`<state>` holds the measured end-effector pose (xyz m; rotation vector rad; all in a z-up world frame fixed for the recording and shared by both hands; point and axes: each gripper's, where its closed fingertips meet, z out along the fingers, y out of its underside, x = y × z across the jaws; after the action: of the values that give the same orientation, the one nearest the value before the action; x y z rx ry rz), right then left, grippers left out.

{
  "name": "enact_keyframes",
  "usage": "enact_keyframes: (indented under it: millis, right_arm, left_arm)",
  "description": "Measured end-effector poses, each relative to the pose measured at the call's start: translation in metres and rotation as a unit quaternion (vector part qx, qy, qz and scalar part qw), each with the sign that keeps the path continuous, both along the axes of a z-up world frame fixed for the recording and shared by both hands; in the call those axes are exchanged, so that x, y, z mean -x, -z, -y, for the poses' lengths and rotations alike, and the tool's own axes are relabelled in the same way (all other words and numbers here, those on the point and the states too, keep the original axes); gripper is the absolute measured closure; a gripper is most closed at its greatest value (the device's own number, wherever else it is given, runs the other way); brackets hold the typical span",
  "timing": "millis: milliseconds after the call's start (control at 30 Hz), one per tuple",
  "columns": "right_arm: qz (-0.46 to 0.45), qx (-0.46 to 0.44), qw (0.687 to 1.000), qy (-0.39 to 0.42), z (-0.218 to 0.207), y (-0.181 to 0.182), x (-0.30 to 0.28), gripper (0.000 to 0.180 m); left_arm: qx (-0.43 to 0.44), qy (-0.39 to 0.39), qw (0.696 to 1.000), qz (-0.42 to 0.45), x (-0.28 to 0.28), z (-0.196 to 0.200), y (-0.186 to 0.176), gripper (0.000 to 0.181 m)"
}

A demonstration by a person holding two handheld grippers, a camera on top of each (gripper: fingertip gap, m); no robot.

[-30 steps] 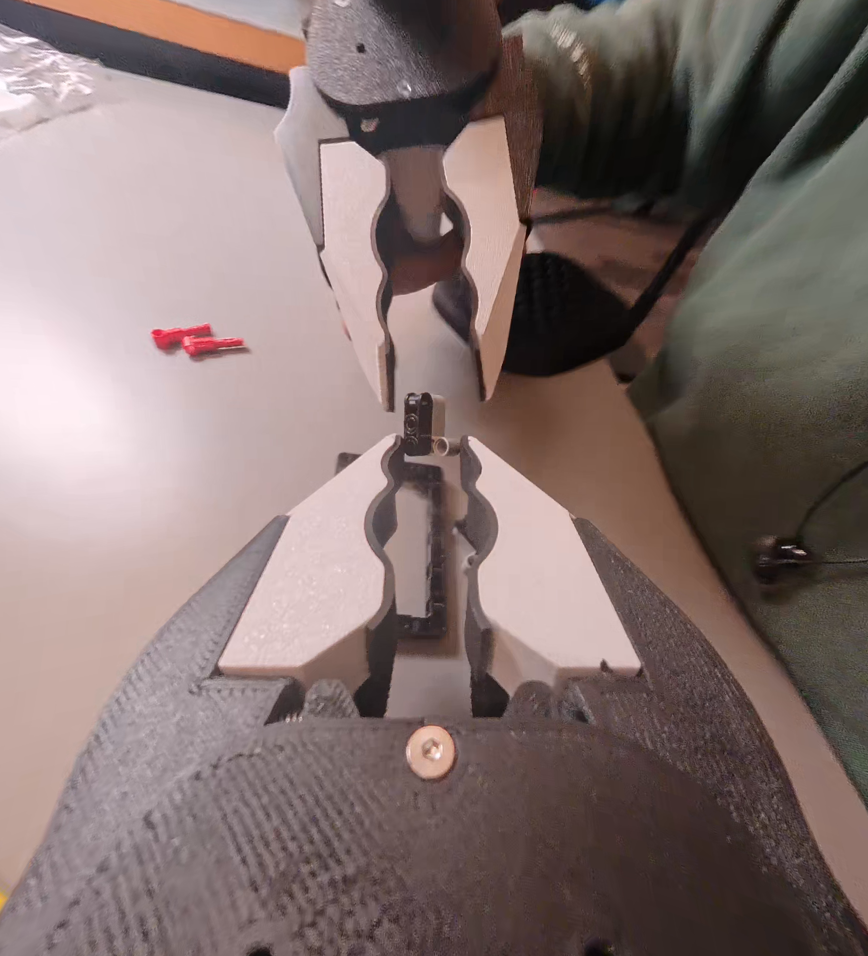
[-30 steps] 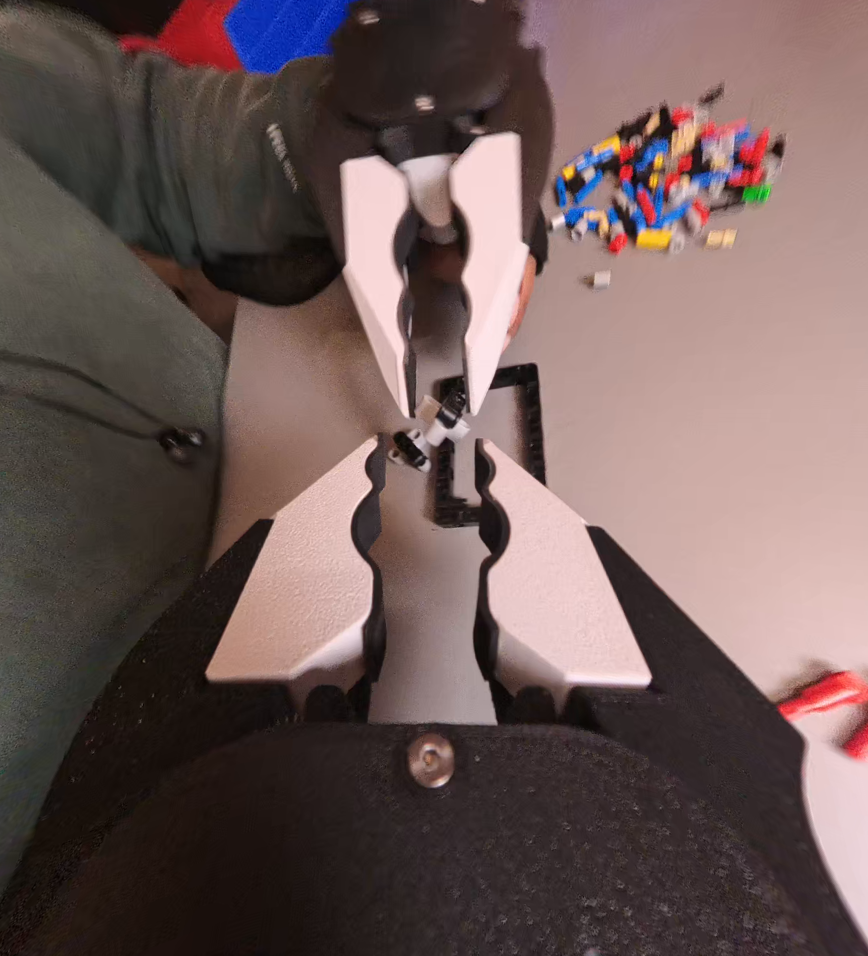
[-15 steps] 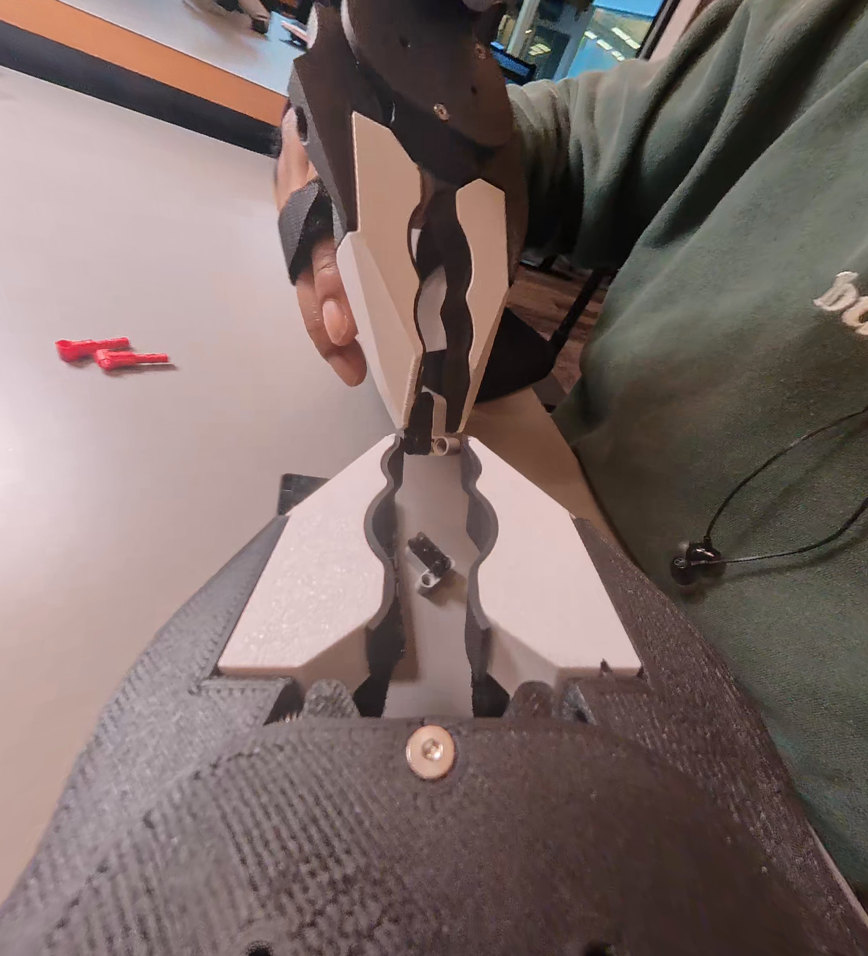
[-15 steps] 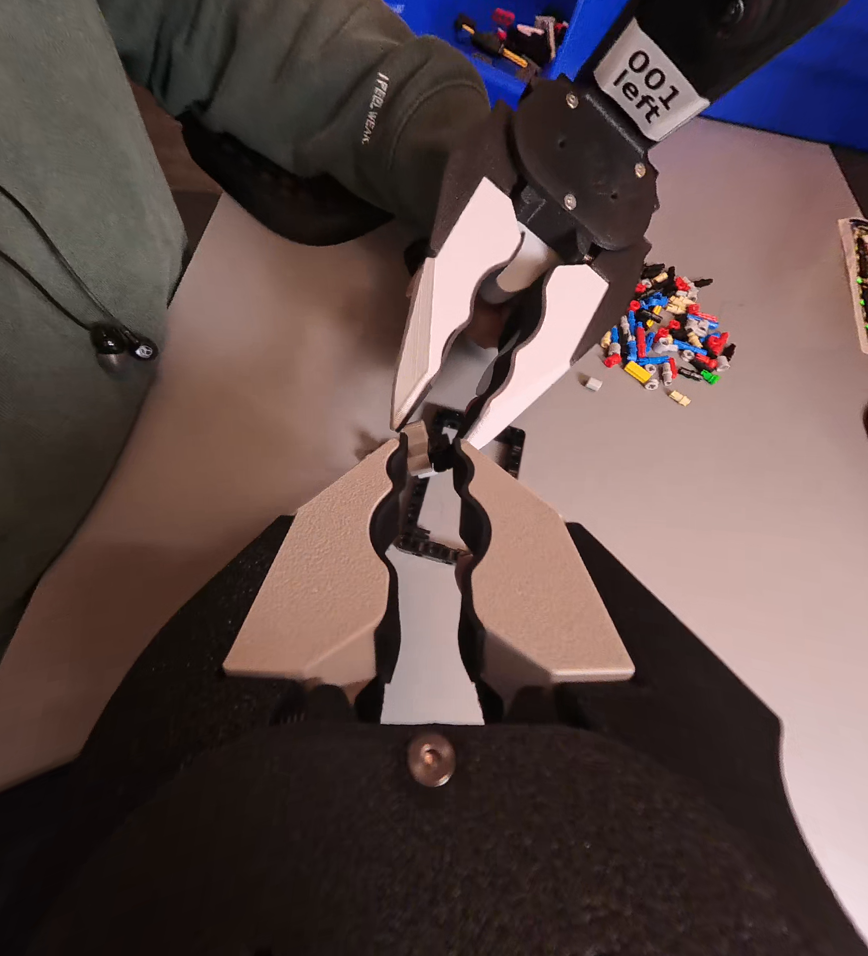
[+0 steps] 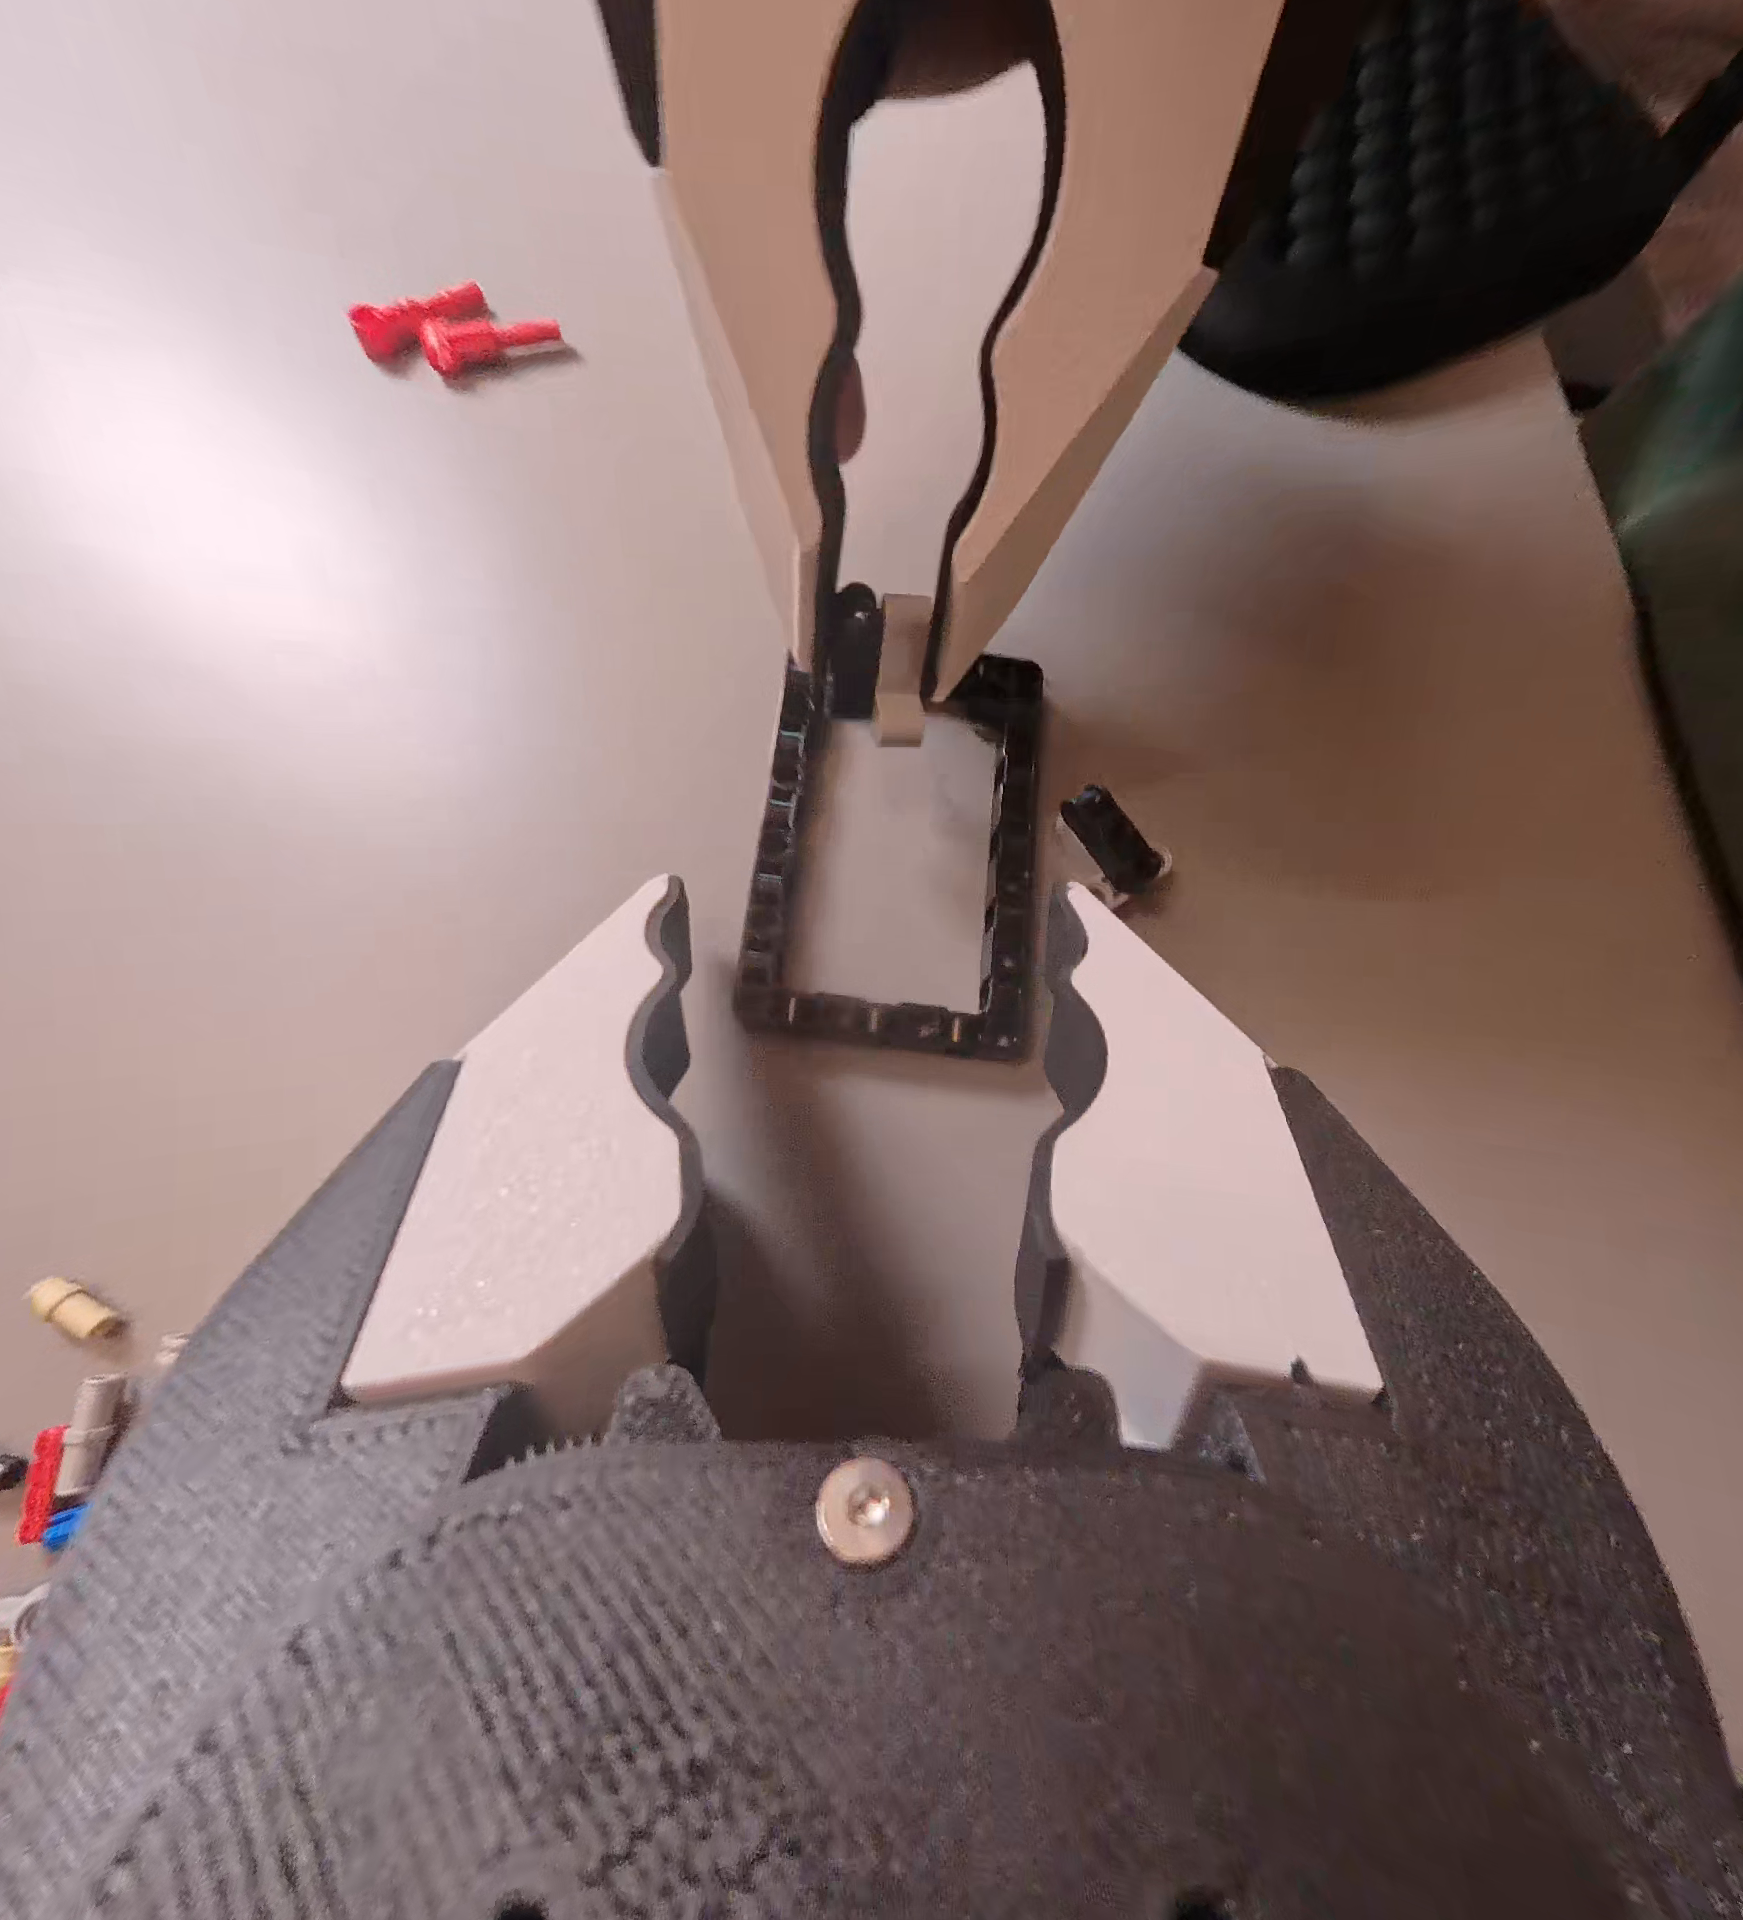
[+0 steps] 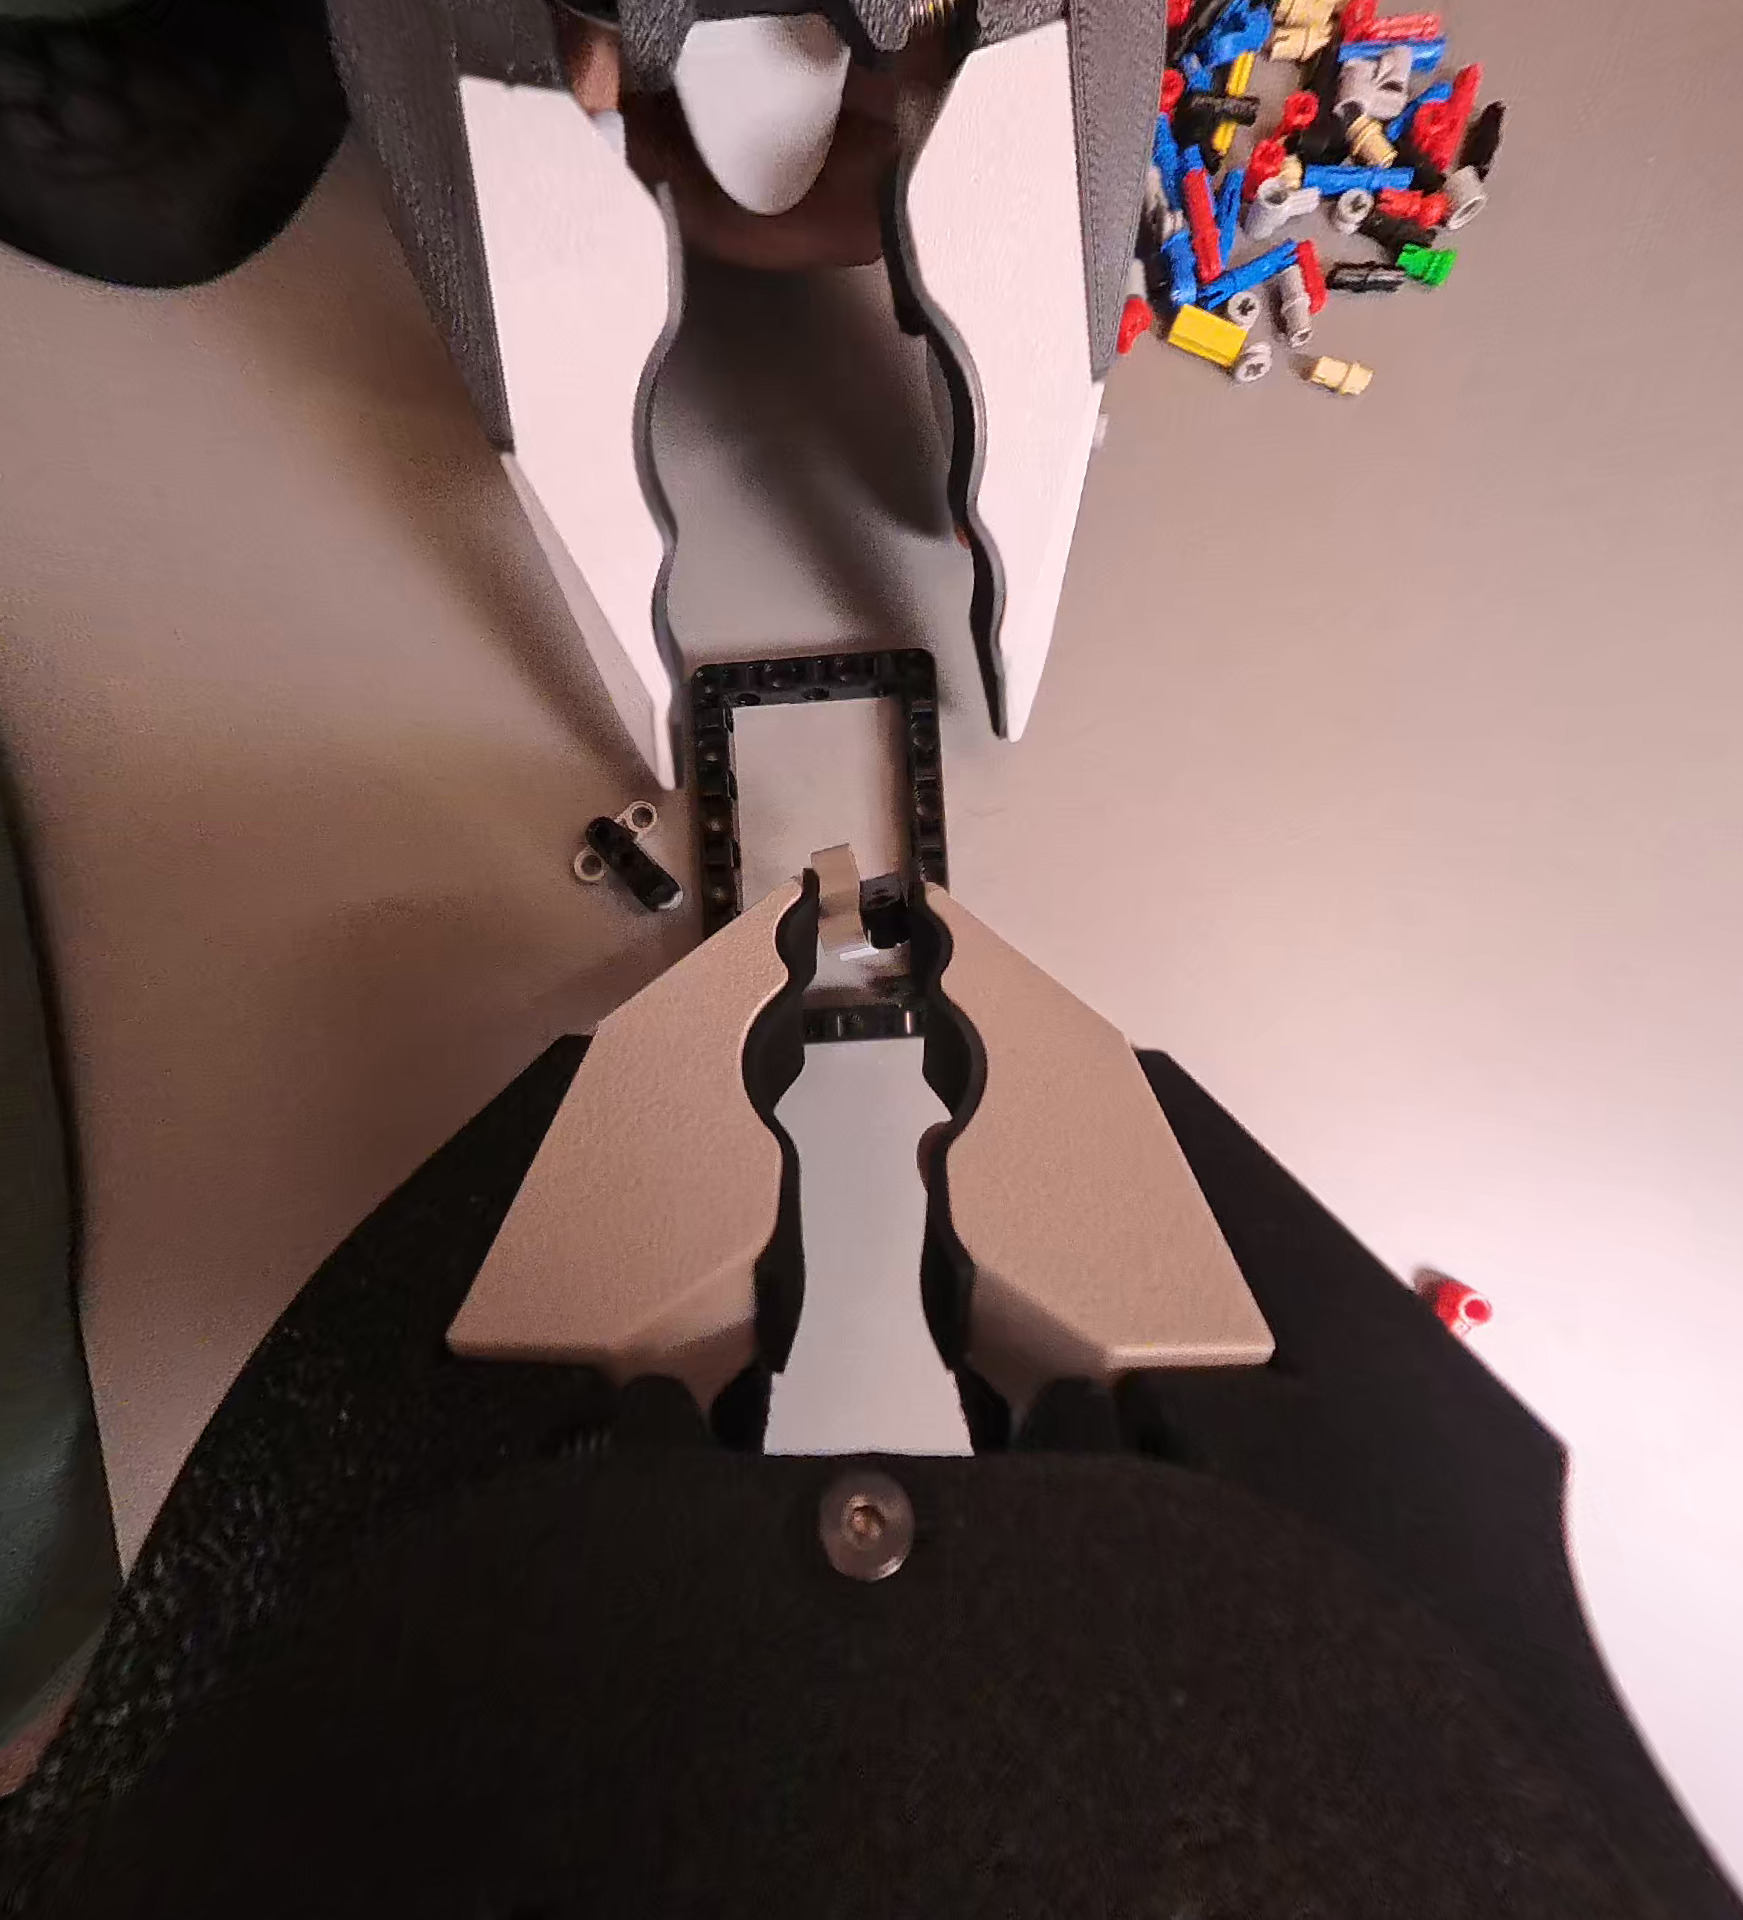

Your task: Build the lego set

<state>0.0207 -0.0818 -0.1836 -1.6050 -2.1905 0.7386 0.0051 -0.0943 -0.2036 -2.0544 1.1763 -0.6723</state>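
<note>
A black rectangular lego frame (image 5: 779,831) lies flat on the grey table. My right gripper (image 6: 867,894) is shut on a small grey and black connector piece (image 6: 841,914) and holds it at the frame's near end rail, inside the frame (image 6: 815,675). In the left wrist view the right gripper (image 5: 882,665) comes down from above with the piece (image 5: 898,675) between its tips. My left gripper (image 5: 867,904) is open and empty, its fingers either side of the frame's other end. It shows from above in the right wrist view (image 6: 841,748).
A second small black and grey piece (image 5: 1111,836) lies beside the frame (image 6: 628,847). Red pins (image 5: 451,332) lie farther off. A pile of loose coloured pieces (image 6: 1303,187) sits beyond the left gripper. A person's green sleeve (image 5: 1740,727) borders the table edge. My two grippers' fingertips are within a few centimetres of each other.
My left gripper has opened and drawn back from the connector piece. My right gripper kept the piece and brought it down to the frame on the table.
</note>
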Motion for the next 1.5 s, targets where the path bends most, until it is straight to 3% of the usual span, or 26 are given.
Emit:
enact_keyframes:
  millis: [33,167,467,1033,1367,1500]
  right_arm:
    - [0.005,-0.002,1.000,-0.002,0.001,0.002,0.001,0.165]
    - [0.021,-0.001,1.000,-0.003,0.001,0.009,0.001,0.165]
    - [0.046,0.024,0.999,0.011,-0.004,0.018,-0.009,0.165]
    - [0.126,-0.007,0.992,-0.008,-0.006,0.026,-0.017,0.165]
    - [0.122,-0.027,0.991,-0.052,0.001,0.028,-0.028,0.137]
    - [0.117,-0.063,0.989,-0.065,-0.002,0.030,-0.027,0.141]
  left_arm:
    - [0.000,0.005,1.000,-0.013,0.000,0.002,0.004,0.112]
    - [-0.014,0.006,0.998,-0.053,0.000,0.002,0.014,0.121]
    - [-0.016,-0.016,0.998,-0.062,-0.003,-0.003,0.014,0.122]
    - [-0.061,-0.031,0.992,-0.106,-0.002,-0.009,0.010,0.122]
    - [-0.076,-0.040,0.989,-0.121,-0.002,-0.013,0.009,0.122]
    - [-0.075,-0.044,0.988,-0.126,-0.001,-0.013,0.009,0.122]
